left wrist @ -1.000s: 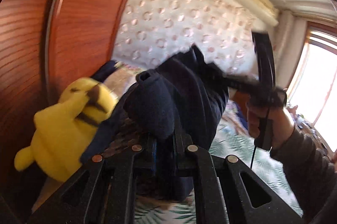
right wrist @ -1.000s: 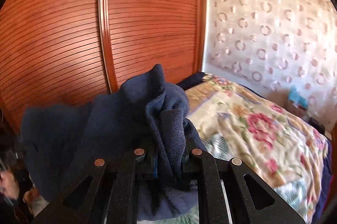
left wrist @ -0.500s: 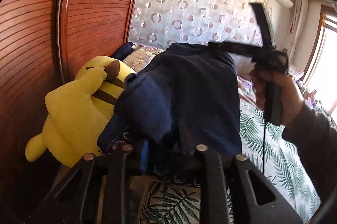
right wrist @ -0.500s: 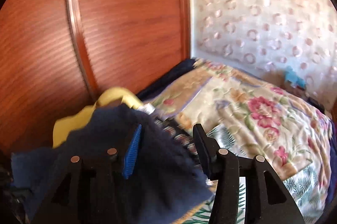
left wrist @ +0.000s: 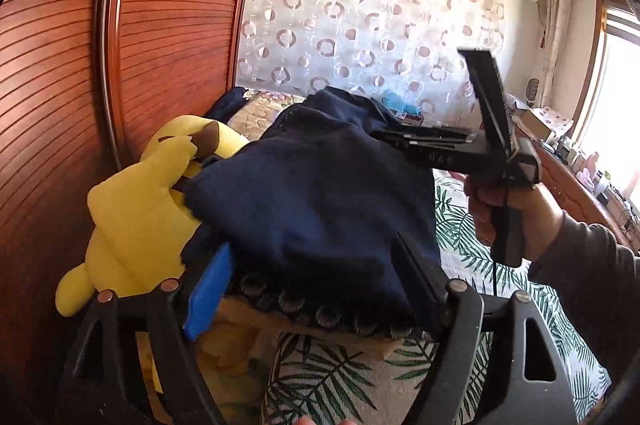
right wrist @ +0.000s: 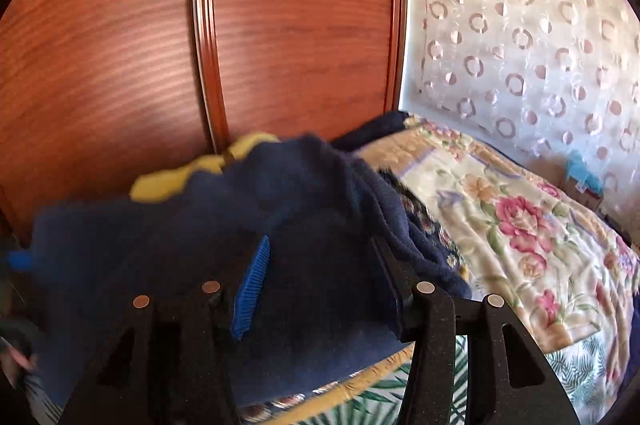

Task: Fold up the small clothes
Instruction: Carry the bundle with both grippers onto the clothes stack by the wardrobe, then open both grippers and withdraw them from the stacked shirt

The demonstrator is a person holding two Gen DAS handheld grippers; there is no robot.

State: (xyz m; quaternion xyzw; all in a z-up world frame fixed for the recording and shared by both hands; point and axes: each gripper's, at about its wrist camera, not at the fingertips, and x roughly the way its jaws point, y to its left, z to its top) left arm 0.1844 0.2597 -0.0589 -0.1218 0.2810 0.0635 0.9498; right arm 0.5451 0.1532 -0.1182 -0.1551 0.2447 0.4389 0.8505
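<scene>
A navy blue fleece garment [left wrist: 312, 193] lies loosely folded on a pile on the bed, resting against a yellow plush toy [left wrist: 140, 217]. My left gripper [left wrist: 312, 265] straddles its near edge; the jaws are opening and the pads stand clear of the cloth. In the right wrist view the same garment [right wrist: 224, 225] spreads under and between the fingers of my right gripper [right wrist: 320, 277], which is open and not pressing on it. From the left wrist view the right gripper [left wrist: 400, 139] reaches over the garment's far side, held by a person's hand [left wrist: 516, 209].
A dark patterned cloth [left wrist: 320, 317] lies under the garment. Wooden wardrobe doors [right wrist: 280, 25] stand close behind the plush toy [right wrist: 224, 161]. A floral quilt [right wrist: 520, 225] covers the bed's far part, a leaf-print sheet [left wrist: 460, 225] the near part. A circle-patterned curtain [left wrist: 360, 25] hangs behind.
Both grippers were shut on the raised navy garment; both have opened and let it go. It has dropped onto the pile, and the right gripper has come down with it.
</scene>
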